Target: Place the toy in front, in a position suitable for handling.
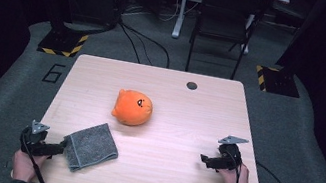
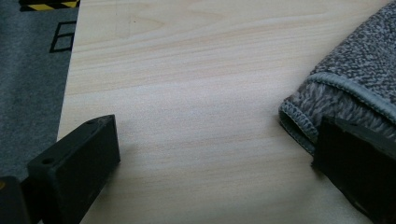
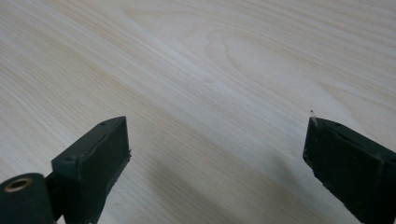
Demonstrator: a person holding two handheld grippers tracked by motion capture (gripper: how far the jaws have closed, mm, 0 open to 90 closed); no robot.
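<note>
Grey cloth point(image 1: 90, 147) lies at the worktop's point(image 1: 174, 103) near-left corner.
Left gripper point(image 2: 210, 163) spread wide, one jaw touching the cloth's folded edge, pinching nothing. Right gripper point(image 3: 217, 158) spread over bare wood, well apart. Orange plush point(image 1: 133, 108) mid-worktop.

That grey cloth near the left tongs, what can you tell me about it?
The grey cloth looks like a small, nubby terry towel with a stitched hem, folded over on itself so a doubled edge shows. It lies flat on the pale wooden table, near its front left corner, below the orange plush toy and apart from it. The left tongs stand open at its near edge, one jaw against the folded hem, not clamping it.
</note>
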